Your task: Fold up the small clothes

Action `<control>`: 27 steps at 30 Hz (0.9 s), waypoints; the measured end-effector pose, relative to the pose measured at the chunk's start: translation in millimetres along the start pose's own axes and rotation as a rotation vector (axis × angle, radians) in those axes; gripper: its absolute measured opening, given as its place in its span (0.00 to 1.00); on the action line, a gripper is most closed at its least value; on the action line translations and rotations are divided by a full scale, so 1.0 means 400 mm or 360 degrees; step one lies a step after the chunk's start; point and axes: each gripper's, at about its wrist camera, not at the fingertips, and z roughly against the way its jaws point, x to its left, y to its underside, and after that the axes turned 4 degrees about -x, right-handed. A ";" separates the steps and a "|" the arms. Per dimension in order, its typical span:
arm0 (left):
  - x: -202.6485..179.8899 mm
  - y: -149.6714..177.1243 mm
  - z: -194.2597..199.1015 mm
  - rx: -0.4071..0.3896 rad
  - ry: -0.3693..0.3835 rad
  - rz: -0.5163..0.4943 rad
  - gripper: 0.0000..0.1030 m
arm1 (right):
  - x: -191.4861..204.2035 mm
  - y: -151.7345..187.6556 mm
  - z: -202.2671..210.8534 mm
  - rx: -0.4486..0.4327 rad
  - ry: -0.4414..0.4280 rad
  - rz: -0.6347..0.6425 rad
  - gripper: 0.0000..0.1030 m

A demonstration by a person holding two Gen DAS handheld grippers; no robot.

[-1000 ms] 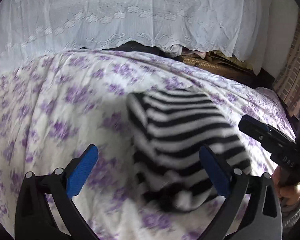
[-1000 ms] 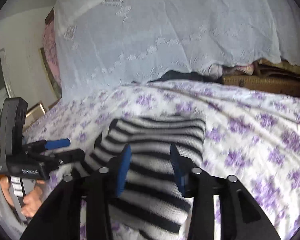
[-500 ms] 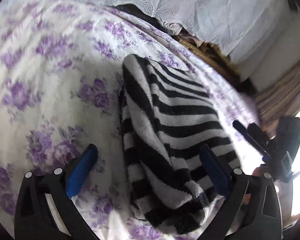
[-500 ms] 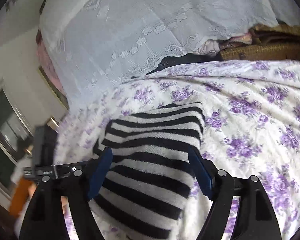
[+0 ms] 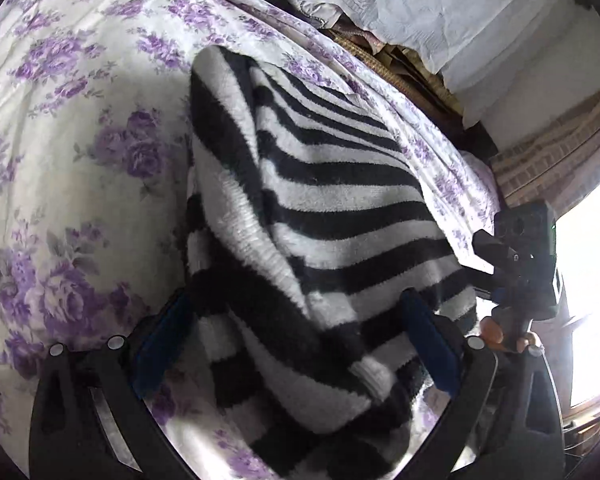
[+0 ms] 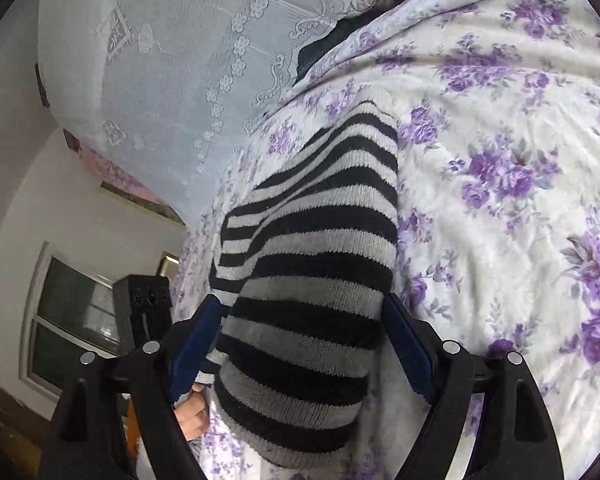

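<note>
Left gripper (image 5: 296,344): jaws spread wide, blue pads on either side of the near end of the black-and-white striped sweater (image 5: 320,216). The pads flank the knit and show no pinch on it; nothing is grasped.

Right gripper (image 6: 304,344): jaws likewise spread wide, blue pads bracketing the sweater's (image 6: 312,264) near folded end, close beside the fabric on both sides. Whether the pads touch the knit cannot be told. Nothing clamped.

The sweater lies folded into a thick, narrow bundle on the floral bedsheet (image 5: 80,152), white with purple roses. Stripes run across the bundle; a ribbed cuff or hem edge (image 5: 374,376) shows at the near end in the left wrist view. In the right wrist view the bundle stretches away from the gripper toward the far edge of the bed.

In the left wrist view the right gripper's body (image 5: 524,256) sits at the right edge, just beside the sweater, fingertips of the holding hand (image 5: 508,336) below it. In the right wrist view the left gripper's body (image 6: 144,308) sits at lower left, with the hand (image 6: 192,412) beneath.

Farther off: a white lace-edged cloth (image 6: 172,72) hangs behind the bed, a dark garment (image 6: 320,52) under its hem. A window (image 6: 68,320) sits in the wall at left.
</note>
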 end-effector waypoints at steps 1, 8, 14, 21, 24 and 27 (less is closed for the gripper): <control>-0.001 -0.002 -0.006 0.0004 -0.0003 0.0003 0.96 | -0.002 -0.001 -0.008 0.0006 0.0005 -0.0004 0.82; -0.004 -0.029 -0.034 -0.0009 0.0002 0.0009 0.96 | -0.001 -0.019 -0.079 0.0028 0.0114 0.0079 0.82; -0.016 -0.014 -0.011 -0.0080 -0.0072 -0.0051 0.69 | 0.023 -0.001 -0.096 -0.0048 0.0194 0.0276 0.69; -0.049 0.000 0.007 -0.0159 -0.0162 -0.0169 0.59 | 0.078 0.026 -0.081 -0.0168 0.0279 0.0526 0.57; -0.064 0.012 0.018 -0.0194 -0.0191 -0.0219 0.55 | 0.089 0.034 -0.070 -0.0195 0.0296 0.0574 0.55; -0.094 0.027 0.027 -0.0206 -0.0219 -0.0262 0.53 | 0.097 0.046 -0.043 -0.0220 0.0313 0.0612 0.55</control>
